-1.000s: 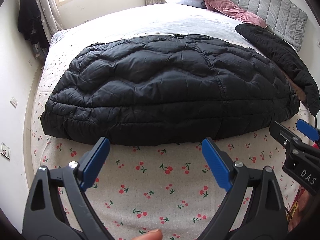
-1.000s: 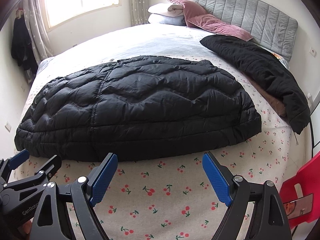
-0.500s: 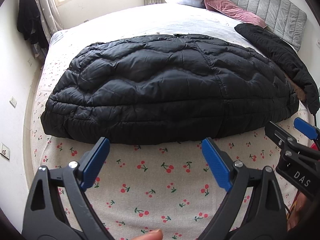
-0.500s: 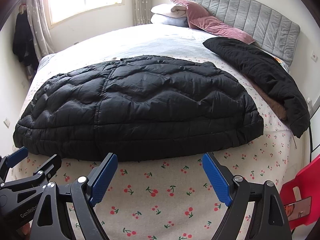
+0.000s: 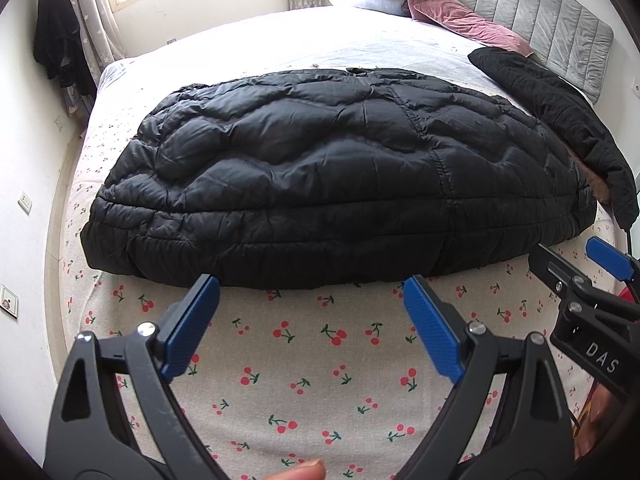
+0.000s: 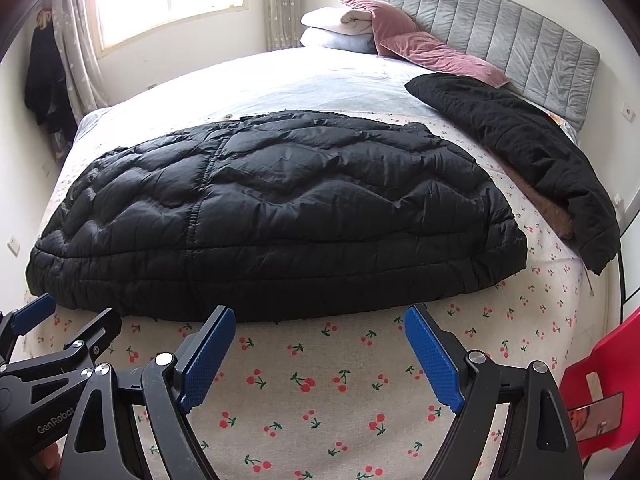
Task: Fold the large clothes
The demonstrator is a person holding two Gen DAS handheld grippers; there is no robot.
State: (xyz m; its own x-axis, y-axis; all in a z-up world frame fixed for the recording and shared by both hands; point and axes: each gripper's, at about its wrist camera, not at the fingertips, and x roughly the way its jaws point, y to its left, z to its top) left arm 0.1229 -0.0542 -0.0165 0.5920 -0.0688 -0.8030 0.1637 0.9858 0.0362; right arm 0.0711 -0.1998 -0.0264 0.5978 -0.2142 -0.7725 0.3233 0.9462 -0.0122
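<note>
Across the middle of the bed (image 5: 304,364) lies a black puffy jacket (image 5: 340,176), spread flat with its quilted back up and its long hem edge running side to side nearest the cameras. A strip of cherry-print sheet (image 6: 320,392) is bare between that hem and both tools. The left gripper (image 5: 311,322) hovers over this strip, just short of the hem, its jaws spread wide and holding nothing; the blue pads (image 5: 192,326) point at the left half of the hem. The right gripper (image 6: 320,354) hovers beside it over the same strip, jaws likewise spread and holding nothing, aimed at the hem's right half. Each tool shows at the edge of the other's view, so they are near one another but apart.

On the right side of the bed a second black coat (image 6: 528,152) lies from near the grey headboard (image 6: 516,48) down to the bed's edge, close to the jacket's right corner; whether they touch cannot be told. Pink cushions (image 6: 436,56) and white pillows (image 6: 332,26) are stacked at the head. Beyond the jacket's far edge the sheet is bare up to the window wall. A red chair (image 6: 600,384) stands off the bed's near right corner.
</note>
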